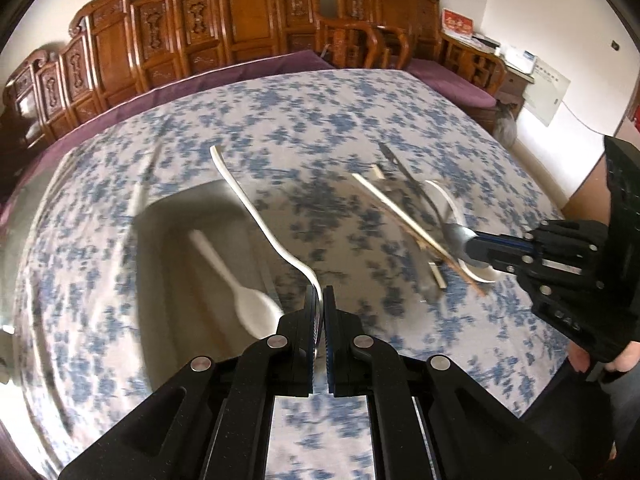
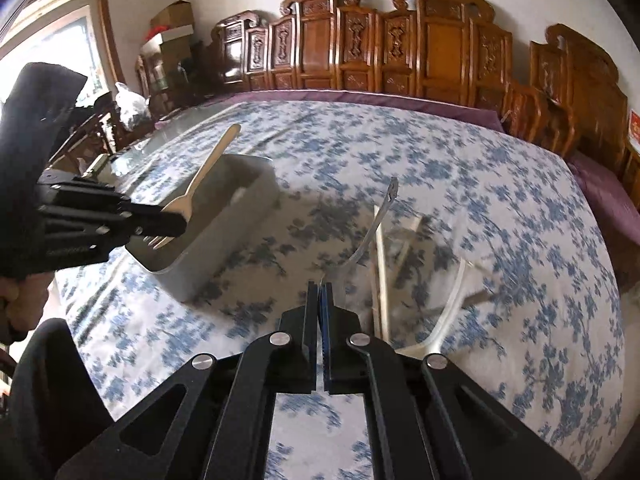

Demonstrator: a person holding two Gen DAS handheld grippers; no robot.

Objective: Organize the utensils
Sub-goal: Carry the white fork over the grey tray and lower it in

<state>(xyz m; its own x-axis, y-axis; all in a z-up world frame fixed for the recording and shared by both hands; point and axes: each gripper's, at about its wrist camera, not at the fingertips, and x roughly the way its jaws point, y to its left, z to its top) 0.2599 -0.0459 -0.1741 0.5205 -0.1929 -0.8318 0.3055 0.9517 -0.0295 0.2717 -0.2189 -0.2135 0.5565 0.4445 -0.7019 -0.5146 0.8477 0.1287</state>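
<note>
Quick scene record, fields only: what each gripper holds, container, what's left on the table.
left gripper: shut on white fork, held by its head end above the bin
right gripper: shut on metal spoon, gripped at the bowl
bin: grey, open, white spoon inside
left on tablecloth: chopsticks, more utensils, blurred

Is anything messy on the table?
Yes. Chopsticks and a white spoon lie crisscrossed in a loose heap on the flowered tablecloth, outside the grey bin. Nothing looks spilled or broken.
</note>
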